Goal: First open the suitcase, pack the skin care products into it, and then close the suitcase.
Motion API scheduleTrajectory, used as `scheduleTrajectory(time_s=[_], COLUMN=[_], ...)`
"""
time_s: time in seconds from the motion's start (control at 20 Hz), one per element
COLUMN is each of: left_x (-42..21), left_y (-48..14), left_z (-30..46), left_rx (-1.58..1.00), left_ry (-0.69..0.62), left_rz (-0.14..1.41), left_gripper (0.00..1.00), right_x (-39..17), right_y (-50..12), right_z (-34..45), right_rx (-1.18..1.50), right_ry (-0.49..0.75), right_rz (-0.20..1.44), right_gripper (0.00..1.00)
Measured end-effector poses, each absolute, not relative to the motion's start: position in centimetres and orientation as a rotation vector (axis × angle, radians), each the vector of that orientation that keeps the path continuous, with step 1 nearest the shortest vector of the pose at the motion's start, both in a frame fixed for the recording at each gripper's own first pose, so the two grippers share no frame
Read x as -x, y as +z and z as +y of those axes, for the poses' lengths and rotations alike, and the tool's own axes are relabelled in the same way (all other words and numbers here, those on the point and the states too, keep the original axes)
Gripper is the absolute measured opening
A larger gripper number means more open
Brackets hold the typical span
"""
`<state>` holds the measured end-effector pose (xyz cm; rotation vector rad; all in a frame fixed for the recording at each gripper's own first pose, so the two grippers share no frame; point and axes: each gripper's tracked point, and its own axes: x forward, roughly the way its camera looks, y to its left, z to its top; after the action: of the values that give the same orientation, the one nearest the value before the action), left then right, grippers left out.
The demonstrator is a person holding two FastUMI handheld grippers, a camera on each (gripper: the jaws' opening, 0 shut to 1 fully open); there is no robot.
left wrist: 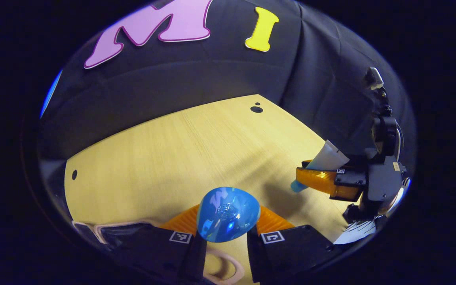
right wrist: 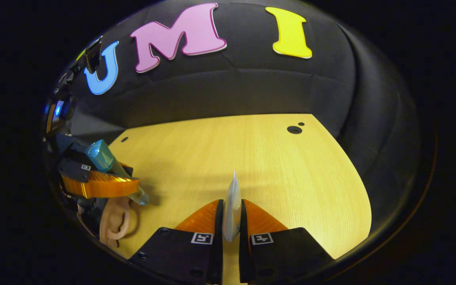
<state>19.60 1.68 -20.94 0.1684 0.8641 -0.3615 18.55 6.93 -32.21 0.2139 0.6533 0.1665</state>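
My left gripper (left wrist: 228, 220) is shut on a translucent blue bottle (left wrist: 228, 209), seen end-on between its orange fingers and held above the table. My right gripper (right wrist: 232, 213) is shut on a flat white tube (right wrist: 232, 196), seen edge-on and pointing away. From the left gripper view, the right gripper (left wrist: 318, 176) hangs at the right with the white tube (left wrist: 329, 156) slanting up and its blue cap (left wrist: 296, 186) down. From the right gripper view, the left gripper (right wrist: 101, 180) is at the far left with the blue bottle (right wrist: 103, 156) tilted in it. A pale pink loop (right wrist: 115, 221), seemingly part of the suitcase, lies below it.
The light wooden table (right wrist: 283, 174) spreads ahead of both grippers, with small dark holes (right wrist: 294, 129) near its far corner. Black cloth walls close it in behind and at the sides. A pink rim (left wrist: 93, 230) and pink loop (left wrist: 234, 266) show under the left gripper.
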Motion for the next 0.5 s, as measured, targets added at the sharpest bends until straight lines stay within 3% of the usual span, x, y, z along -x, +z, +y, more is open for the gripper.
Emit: scheduleTrajectory(time_s=[0.25, 0.35, 0.5], left_x=[-11.8, -8.5, -4.3], left_y=[-18.3, -20.0, -24.1], left_z=[11.7, 15.6, 20.6], left_rx=[-0.17, -0.169, -0.148], left_ry=[-0.274, -0.221, -0.1], left_rz=[1.09, 1.225, 1.412], left_gripper=[0.48, 0.51, 0.48], right_x=[-16.0, -14.9, -13.3], right_y=[-26.1, -24.4, -23.0], right_z=[10.5, 12.1, 14.1], right_rx=[-0.219, -0.202, -0.194], right_ry=[0.245, 0.268, 0.291], right_rz=[0.559, 0.525, 0.497], right_gripper=[0.19, 0.19, 0.19])
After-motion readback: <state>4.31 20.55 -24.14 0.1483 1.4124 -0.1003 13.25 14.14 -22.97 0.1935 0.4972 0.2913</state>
